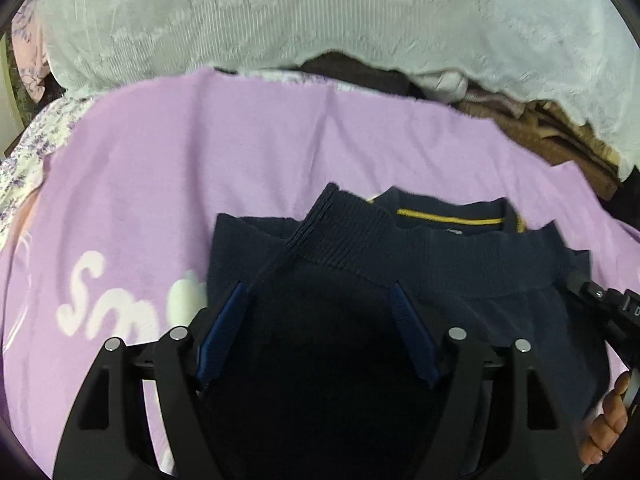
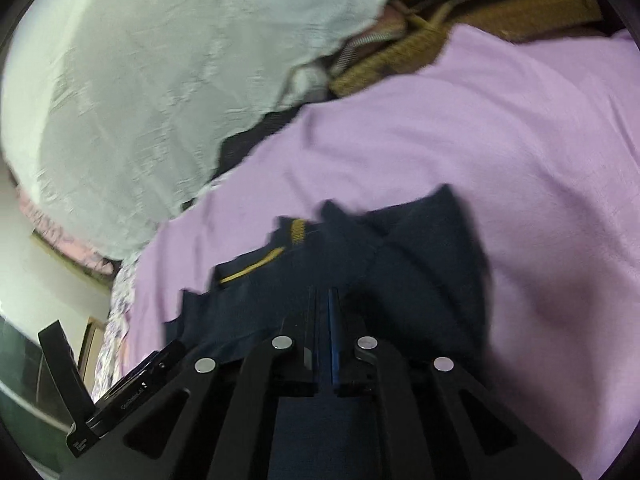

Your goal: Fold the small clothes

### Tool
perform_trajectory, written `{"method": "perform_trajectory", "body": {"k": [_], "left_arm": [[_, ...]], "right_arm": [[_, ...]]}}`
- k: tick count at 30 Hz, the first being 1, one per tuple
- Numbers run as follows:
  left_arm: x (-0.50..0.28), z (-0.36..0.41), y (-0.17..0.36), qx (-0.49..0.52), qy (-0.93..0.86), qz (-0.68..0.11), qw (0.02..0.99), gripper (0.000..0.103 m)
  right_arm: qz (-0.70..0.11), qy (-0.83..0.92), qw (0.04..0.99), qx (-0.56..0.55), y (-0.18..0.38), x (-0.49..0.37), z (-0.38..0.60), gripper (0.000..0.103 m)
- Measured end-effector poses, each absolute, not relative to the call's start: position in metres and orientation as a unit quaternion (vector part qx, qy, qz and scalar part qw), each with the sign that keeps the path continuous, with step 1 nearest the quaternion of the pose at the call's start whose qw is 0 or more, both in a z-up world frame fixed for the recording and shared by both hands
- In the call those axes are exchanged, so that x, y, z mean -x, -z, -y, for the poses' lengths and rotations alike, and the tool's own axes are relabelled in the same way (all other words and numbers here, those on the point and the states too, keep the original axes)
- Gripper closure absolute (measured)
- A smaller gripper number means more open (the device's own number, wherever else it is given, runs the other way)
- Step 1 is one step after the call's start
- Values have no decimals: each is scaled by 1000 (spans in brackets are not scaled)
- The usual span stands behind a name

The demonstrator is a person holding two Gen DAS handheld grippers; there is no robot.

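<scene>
Looking along the left gripper (image 1: 318, 292), the left wrist view shows its blue pads (image 1: 224, 328) standing wide apart in the lower middle of the frame, with dark navy cloth filling the gap between them; the pads do not press on it. The navy garment (image 1: 440, 264) lies across the centre and lower right, its ribbed band (image 1: 340, 236) folded up toward the middle and a thin yellow stripe (image 1: 448, 214) showing at the neck just above. Under it spreads a lilac sheet (image 1: 200, 152) with white lettering (image 1: 104, 300) at the lower left. A pale lace cloth (image 1: 280, 20) fills the top of the frame, with brown clothes (image 1: 560, 132) heaped at the upper right. At the right edge, part of the right gripper (image 1: 600, 300) reaches the garment's edge, and a hand (image 1: 612, 416) shows at the lower right.

In the right wrist view, the right gripper (image 2: 325, 292) sits bottom centre, its fingers closed together on a fold of the navy garment (image 2: 400, 248), which runs up from them into the middle of the frame. The yellow stripe (image 2: 252, 268) lies left of the fingers. The lilac sheet (image 2: 480, 120) covers the right half, the lace cloth (image 2: 140, 80) the upper left, the brown clothes (image 2: 480, 4) the top right. The picture is blurred.
</scene>
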State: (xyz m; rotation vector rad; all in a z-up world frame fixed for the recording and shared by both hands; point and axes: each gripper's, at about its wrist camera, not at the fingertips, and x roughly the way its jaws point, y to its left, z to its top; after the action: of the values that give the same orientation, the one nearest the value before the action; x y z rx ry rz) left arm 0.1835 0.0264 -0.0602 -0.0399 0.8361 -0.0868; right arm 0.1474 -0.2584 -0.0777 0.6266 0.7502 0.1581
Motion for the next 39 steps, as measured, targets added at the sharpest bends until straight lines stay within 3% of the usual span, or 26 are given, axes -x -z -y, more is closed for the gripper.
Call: {"method": "perform_trajectory", "body": {"k": [6, 11, 19, 36, 39], "left_arm": [[-163, -10, 69, -42, 24, -393, 918, 27], [-160, 0, 83, -79, -1, -378, 922, 23], [-160, -1, 85, -76, -6, -373, 925, 21], [-135, 10, 75, -82, 10, -346, 934, 21], [-140, 11, 84, -90, 2, -363, 927, 14]], "right_arm": [[-353, -116, 896, -242, 60, -126, 217, 97], [-383, -102, 895, -205, 78, -124, 199, 93], [-398, -87, 895, -181, 93, -125, 192, 96], [-368, -87, 918, -117, 75, -90, 171, 83], [-375, -84, 916, -112, 81, -92, 172, 82]]}}
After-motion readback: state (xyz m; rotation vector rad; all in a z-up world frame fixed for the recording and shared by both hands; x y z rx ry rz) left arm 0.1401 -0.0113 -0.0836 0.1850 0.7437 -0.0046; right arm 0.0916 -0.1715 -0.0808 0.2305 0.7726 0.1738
